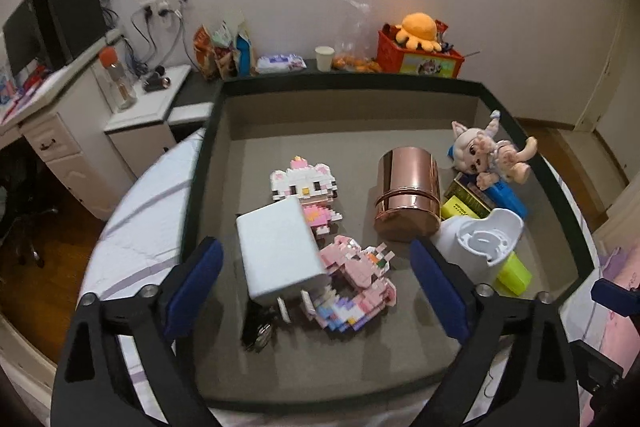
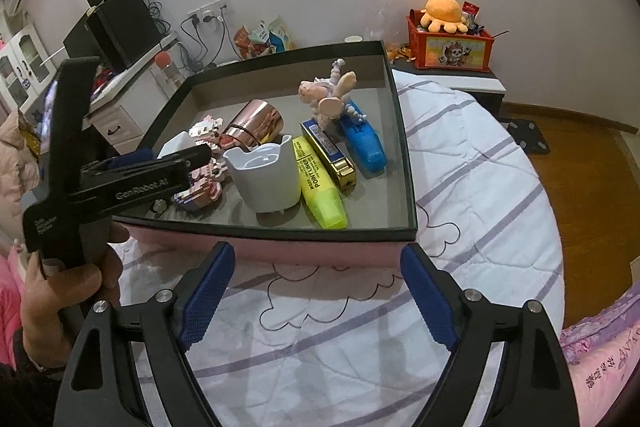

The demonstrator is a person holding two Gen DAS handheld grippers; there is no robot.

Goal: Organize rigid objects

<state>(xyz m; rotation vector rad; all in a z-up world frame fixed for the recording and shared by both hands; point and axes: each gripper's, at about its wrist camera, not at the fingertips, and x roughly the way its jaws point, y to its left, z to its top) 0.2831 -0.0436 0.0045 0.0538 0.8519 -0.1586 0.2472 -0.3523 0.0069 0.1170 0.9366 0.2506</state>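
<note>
Both grippers spread wide and holding nothing: the left gripper (image 1: 316, 287) poised over the near left part of a shallow dark-rimmed tray (image 1: 202, 163) on the bed (image 2: 480, 187), the right gripper (image 2: 318, 291) hanging over the quilt just short of the tray's near wall. Inside the tray, a white box (image 1: 280, 251) at near left, leaning on two brick-built figures, a cat-faced one (image 1: 304, 187) farther back and a pink one (image 1: 352, 287) lying flat at the near side; a copper tin (image 1: 408, 199) in the middle; a white cup (image 2: 266, 175) to its right; then a yellow highlighter (image 2: 320, 187), a dark blue and gold case (image 2: 330, 157), a blue highlighter (image 2: 366, 143) and a doll (image 2: 328, 95) at far right. Likely step: taking the white box with the left gripper. Best done by lowering straight, squaring the pads to two flat opposite faces, closing below the top edge, then lifting clear slowly to spare the fragile brick figures touching it. Readable writing: "POINT LINER" on the yellow highlighter, "GenRobot.AI" on the left gripper's arm in the right wrist view; print on the case too small to read.
</note>
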